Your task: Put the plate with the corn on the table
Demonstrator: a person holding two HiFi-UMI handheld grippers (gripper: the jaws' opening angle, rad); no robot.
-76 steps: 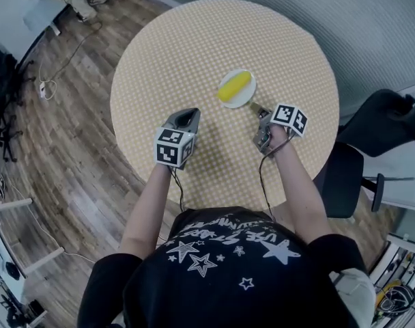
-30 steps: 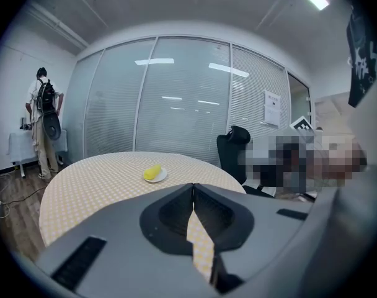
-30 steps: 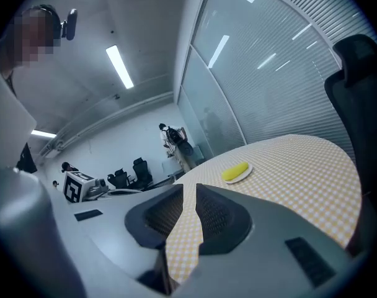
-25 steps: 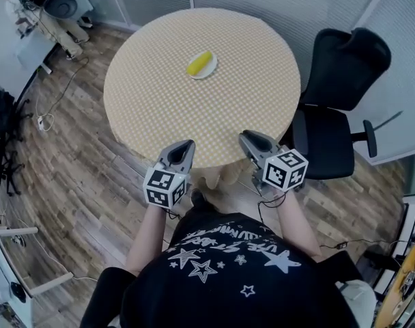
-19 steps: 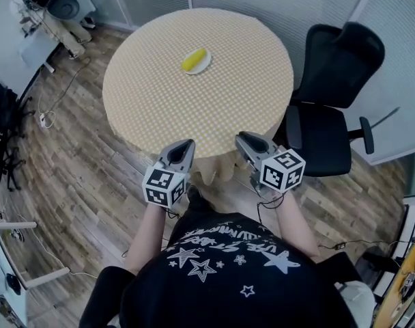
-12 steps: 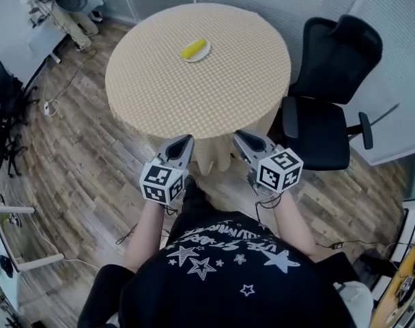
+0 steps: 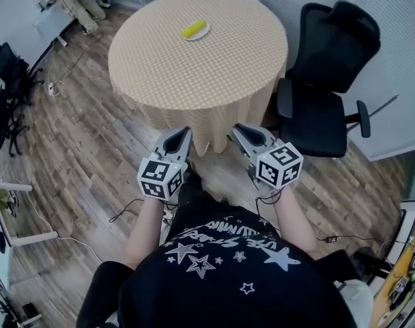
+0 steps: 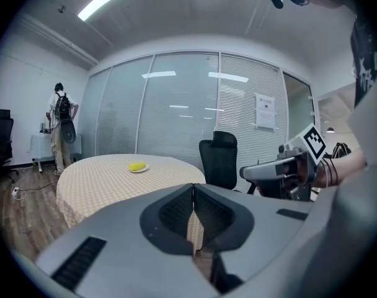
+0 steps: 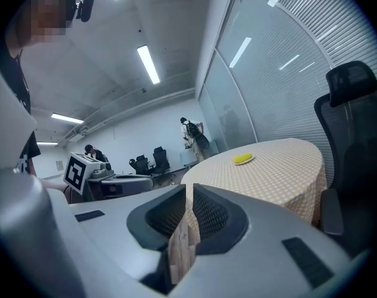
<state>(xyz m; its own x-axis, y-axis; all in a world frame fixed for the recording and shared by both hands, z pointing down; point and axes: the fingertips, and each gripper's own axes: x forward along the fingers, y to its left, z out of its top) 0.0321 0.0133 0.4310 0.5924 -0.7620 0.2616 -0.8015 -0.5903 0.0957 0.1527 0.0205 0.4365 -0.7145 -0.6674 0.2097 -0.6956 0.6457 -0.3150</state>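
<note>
A small white plate with a yellow corn cob [image 7: 195, 30] sits on the far part of the round table [image 7: 201, 74] with its yellow checked cloth. No gripper touches it. My left gripper [image 7: 183, 136] and right gripper [image 7: 241, 129] hang side by side over the wooden floor, short of the table's near edge. Both hold nothing. In the left gripper view the jaws [image 8: 193, 190] meet at their tips, with the plate [image 8: 137, 166] far ahead. In the right gripper view the jaws [image 9: 190, 191] stand a thin slit apart, and the plate [image 9: 242, 159] lies far off.
A black office chair [image 7: 323, 67] stands right of the table, close to my right gripper. Cables [image 7: 129, 207] run over the wooden floor. A person [image 8: 61, 113] stands far off behind the table, and desks and chairs line the left side.
Three seconds ago both grippers were over the table beside the plate. They have since drawn back off the table and now hang above the floor. The plate has stayed put.
</note>
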